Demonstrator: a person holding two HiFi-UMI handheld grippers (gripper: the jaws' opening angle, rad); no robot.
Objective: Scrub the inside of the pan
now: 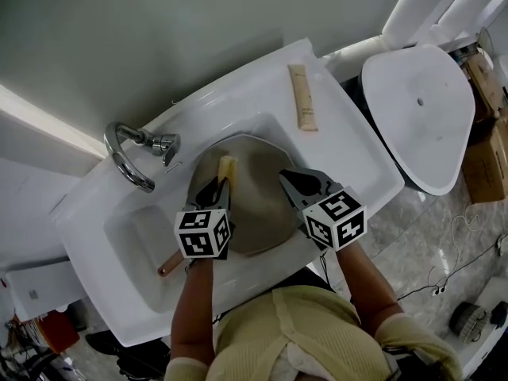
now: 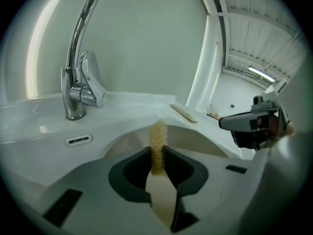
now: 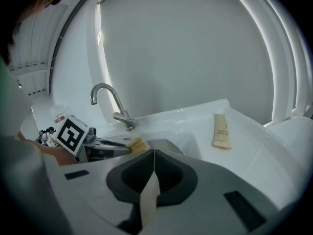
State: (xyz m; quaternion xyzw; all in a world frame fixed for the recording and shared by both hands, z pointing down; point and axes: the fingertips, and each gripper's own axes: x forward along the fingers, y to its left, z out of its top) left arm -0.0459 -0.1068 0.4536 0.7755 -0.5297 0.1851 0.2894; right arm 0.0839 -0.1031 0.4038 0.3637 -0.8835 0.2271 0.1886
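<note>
Fingers on the left gripper (image 1: 221,184) are pinching a scrubber (image 2: 157,136) above the pan (image 1: 255,197); the right gripper (image 1: 286,178) is clamping shut on the pan's rim inside the sink (image 1: 127,236).

**White sink, taupe pan**

The sink (image 1: 357,161) is glossy white and its tap (image 1: 125,163) chrome. In the sink, the pan (image 1: 258,209) is matt taupe, its handle (image 1: 167,267) brown and the scrubber (image 1: 227,167) straw-yellow. On the sink's rim lies a tan tube (image 1: 302,98). The left gripper (image 1: 223,182) and right gripper (image 1: 287,179) bear cubes with black-and-white square markers.
</note>
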